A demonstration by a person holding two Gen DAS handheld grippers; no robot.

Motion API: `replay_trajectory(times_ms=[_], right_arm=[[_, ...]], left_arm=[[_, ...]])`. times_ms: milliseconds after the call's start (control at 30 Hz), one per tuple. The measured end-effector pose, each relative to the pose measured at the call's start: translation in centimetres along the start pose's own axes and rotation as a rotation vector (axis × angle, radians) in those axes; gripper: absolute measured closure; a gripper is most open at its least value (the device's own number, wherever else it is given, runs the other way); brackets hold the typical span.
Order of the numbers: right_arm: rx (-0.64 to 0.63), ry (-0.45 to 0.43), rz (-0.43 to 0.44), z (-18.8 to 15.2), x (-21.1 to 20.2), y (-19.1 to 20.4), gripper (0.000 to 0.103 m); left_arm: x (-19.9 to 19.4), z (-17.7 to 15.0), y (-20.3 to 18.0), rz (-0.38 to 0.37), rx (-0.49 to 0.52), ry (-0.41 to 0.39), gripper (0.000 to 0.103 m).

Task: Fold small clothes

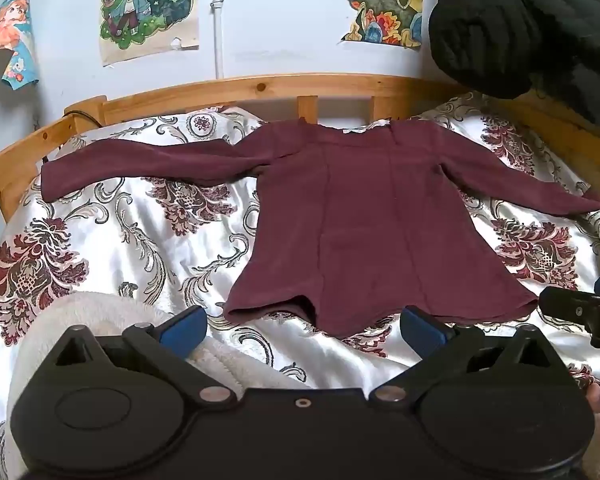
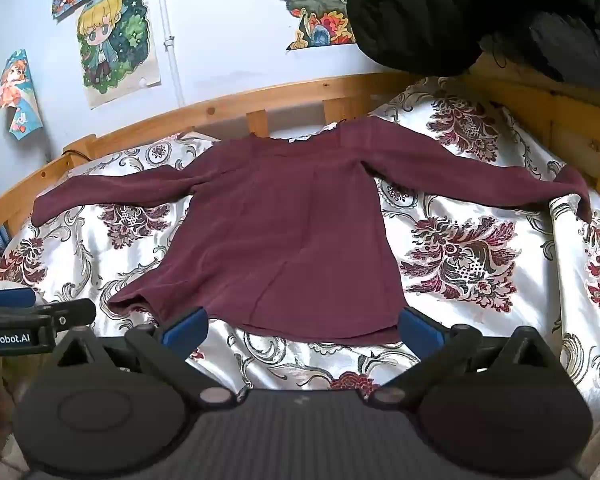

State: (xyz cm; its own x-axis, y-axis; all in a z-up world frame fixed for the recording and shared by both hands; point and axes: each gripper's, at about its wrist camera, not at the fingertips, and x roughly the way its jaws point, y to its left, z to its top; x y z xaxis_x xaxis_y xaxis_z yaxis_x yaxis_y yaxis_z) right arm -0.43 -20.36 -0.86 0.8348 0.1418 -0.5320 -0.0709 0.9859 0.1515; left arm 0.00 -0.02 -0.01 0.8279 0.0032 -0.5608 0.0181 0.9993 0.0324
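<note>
A small maroon long-sleeved top (image 1: 364, 216) lies flat on the patterned bedspread (image 1: 140, 240), sleeves spread left and right, hem toward me. It also shows in the right wrist view (image 2: 276, 232). My left gripper (image 1: 304, 326) is open and empty, just short of the hem's left part. My right gripper (image 2: 302, 326) is open and empty, its blue fingertips (image 2: 188, 326) at the hem's edge. The right gripper shows at the right edge of the left wrist view (image 1: 580, 312); the left gripper shows at the left of the right wrist view (image 2: 32, 320).
A wooden bed rail (image 1: 260, 86) runs along the far side against a wall with posters (image 1: 150, 8). A black padded garment (image 1: 532, 24) hangs at upper right. A white fleece cloth (image 1: 96, 320) lies at near left.
</note>
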Motion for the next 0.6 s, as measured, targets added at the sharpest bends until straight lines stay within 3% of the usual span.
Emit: replay_trajectory(times_ms=[600], right_arm=[[-0.004,0.003,-0.004,-0.08,0.02,0.12,0.0]], left_arm=[[0.01,0.0,0.0,-0.002,0.0,0.004,0.001]])
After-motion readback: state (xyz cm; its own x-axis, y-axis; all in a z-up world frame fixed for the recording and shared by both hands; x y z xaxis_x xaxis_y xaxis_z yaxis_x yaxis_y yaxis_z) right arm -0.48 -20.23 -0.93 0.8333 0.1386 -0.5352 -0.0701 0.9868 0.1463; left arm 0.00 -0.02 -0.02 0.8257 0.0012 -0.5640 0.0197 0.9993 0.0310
